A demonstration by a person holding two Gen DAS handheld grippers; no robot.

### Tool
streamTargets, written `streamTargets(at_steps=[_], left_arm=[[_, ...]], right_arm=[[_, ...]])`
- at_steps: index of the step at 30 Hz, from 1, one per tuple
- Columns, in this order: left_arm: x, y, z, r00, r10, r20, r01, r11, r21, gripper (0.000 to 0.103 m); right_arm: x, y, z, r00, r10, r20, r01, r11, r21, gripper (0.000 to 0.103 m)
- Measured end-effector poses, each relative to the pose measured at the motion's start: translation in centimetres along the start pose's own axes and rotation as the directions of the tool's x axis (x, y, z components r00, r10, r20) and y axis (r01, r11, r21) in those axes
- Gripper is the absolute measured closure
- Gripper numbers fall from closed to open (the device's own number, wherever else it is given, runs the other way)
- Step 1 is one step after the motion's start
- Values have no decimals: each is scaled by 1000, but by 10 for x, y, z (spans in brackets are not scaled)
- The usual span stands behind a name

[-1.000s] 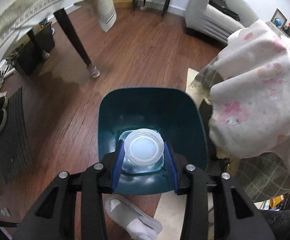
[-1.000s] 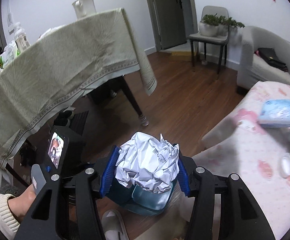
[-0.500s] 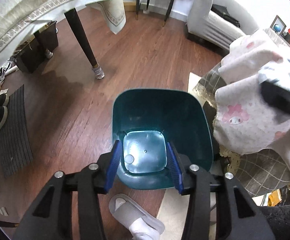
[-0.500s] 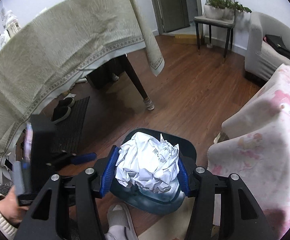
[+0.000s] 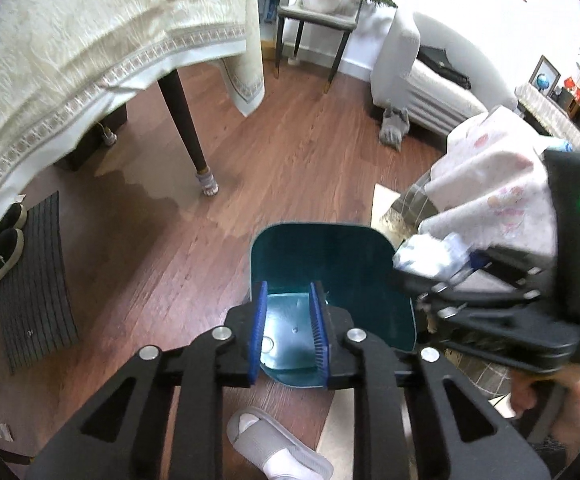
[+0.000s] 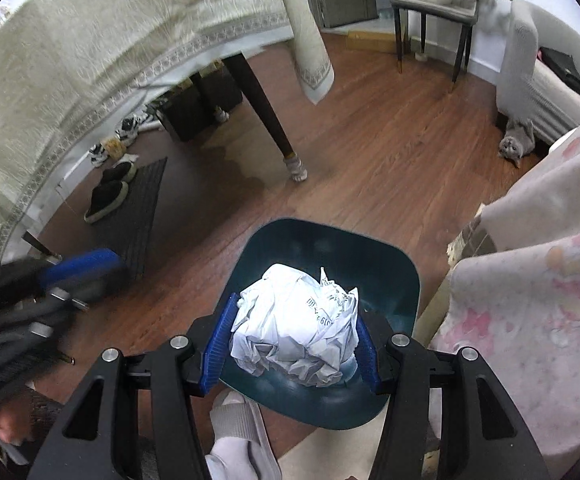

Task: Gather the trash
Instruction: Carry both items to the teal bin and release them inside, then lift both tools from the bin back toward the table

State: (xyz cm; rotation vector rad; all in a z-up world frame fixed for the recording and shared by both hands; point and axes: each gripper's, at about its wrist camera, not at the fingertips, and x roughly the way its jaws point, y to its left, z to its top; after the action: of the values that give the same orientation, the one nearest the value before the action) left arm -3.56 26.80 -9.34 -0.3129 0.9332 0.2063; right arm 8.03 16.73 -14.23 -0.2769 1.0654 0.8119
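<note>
Wood flooring fills both views, with the teal bin [image 6: 322,248] at lower centre. Right gripper [image 6: 293,338] clamps the crumpled paper ball [image 6: 296,326] between its blue pads, held directly over the bin's mouth, presumably so a release drops it straight in. Left gripper [image 5: 287,330] hangs empty, jaws narrowly parted, above the bin floor. A second ago it carried a round plastic lid; now that's gone, and the right has swung in from beside the table [image 6: 89,40].

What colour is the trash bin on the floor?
Dark teal; the trash bin shows best in the left wrist view.
</note>
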Motion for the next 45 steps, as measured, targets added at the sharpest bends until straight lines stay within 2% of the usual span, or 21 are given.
streamTargets(at_steps=[4, 6, 9, 13, 19, 25, 27, 29, 33, 37, 45], left_arm=[[-17, 1, 7, 999, -14, 42, 15, 1000, -13, 80], [-25, 1, 10, 998, -24, 63, 25, 1000, -13, 80], [-35, -1, 14, 996, -38, 85, 39, 999, -11, 80], [-46, -4, 19, 993, -49, 110, 49, 999, -3, 80], [-57, -12, 23, 989, -50, 136, 49, 999, 9, 80], [-58, -22, 28, 988, -39, 149, 36, 999, 20, 80], [-60, -26, 30, 987, -44, 155, 41, 999, 23, 80], [-64, -34, 34, 984, -48, 171, 42, 998, 35, 80], [-74, -49, 39, 975, -73, 209, 61, 996, 60, 80], [-82, -67, 44, 964, -112, 242, 93, 992, 89, 80], [-77, -114, 48, 952, -190, 239, 157, 976, 151, 70]], right_arm=[[15, -1, -4, 999, -32, -43, 32, 999, 14, 45], [22, -3, -5, 996, -63, -60, 64, 998, 15, 35], [29, -6, -8, 993, -91, -76, 93, 996, 14, 29], [31, -6, -14, 991, -89, -103, 91, 996, 10, 29], [16, 1, -13, 995, -57, -84, 56, 998, -15, 29], [-20, 5, -7, 1000, -1, 6, 1, 999, -54, 29], [-32, 4, -5, 999, 15, 38, -13, 998, -68, 41], [-50, 4, -3, 996, 25, 86, -17, 996, -89, 44], [-89, 0, 0, 980, 8, 201, 17, 993, -118, 46], [-126, -17, -2, 952, -28, 306, 62, 993, -105, 47], [-167, -66, -15, 928, -107, 358, 121, 993, -17, 46]])
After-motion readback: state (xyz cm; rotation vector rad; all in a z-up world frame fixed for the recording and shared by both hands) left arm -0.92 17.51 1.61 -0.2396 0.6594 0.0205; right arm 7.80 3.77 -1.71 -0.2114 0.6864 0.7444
